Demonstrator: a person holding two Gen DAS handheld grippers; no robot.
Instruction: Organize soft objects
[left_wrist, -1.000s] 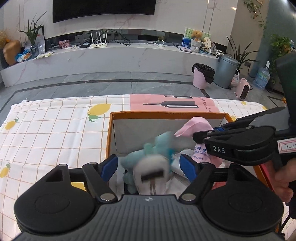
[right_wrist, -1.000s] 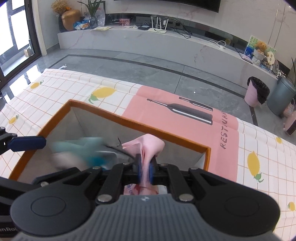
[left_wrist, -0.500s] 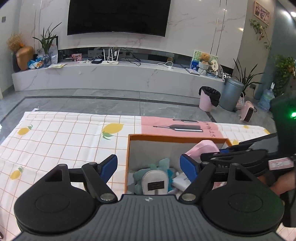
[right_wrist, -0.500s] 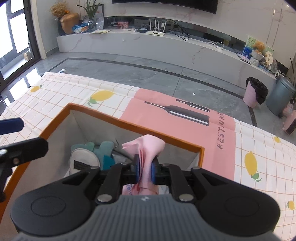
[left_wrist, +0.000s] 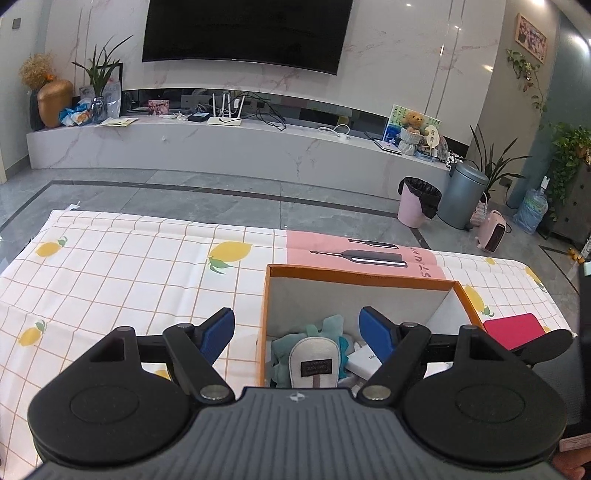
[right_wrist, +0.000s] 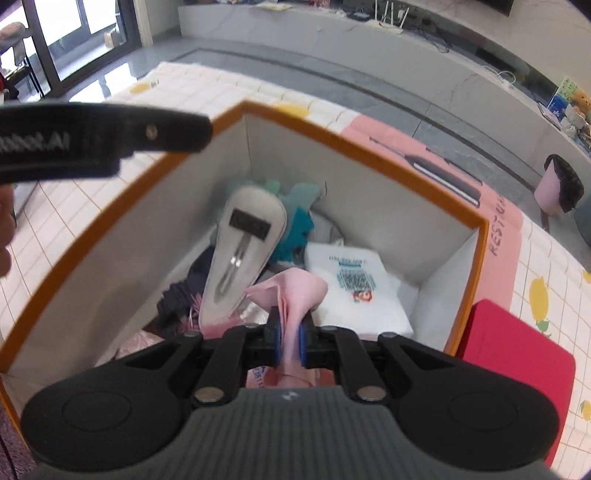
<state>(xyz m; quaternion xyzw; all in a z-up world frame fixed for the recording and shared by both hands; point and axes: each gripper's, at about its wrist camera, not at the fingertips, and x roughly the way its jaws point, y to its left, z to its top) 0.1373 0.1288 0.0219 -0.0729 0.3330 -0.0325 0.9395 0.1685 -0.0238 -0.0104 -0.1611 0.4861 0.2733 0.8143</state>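
An orange-rimmed box (left_wrist: 362, 275) (right_wrist: 369, 155) with white inner walls stands on the lemon-print cloth. Inside lie a teal plush toy with a white sole-like patch (left_wrist: 314, 363) (right_wrist: 245, 251), a white printed bag (right_wrist: 354, 291) and dark fabric (right_wrist: 177, 299). My left gripper (left_wrist: 297, 326) is open and empty, above the box's near left edge. My right gripper (right_wrist: 288, 338) is shut on a pink cloth (right_wrist: 295, 291) and holds it low inside the box. The left gripper's finger (right_wrist: 92, 142) crosses the right wrist view at upper left.
A red flat object (left_wrist: 513, 328) (right_wrist: 517, 354) lies on the cloth right of the box. The lemon-print cloth (left_wrist: 129, 266) stretches left of the box. Beyond the table edge are a grey floor, a pink bin (left_wrist: 417, 201) and a marble TV bench.
The left gripper let go of the teal plush, which now lies in the box, and pulled up and back. The right gripper has gone down into the box with the pink cloth.
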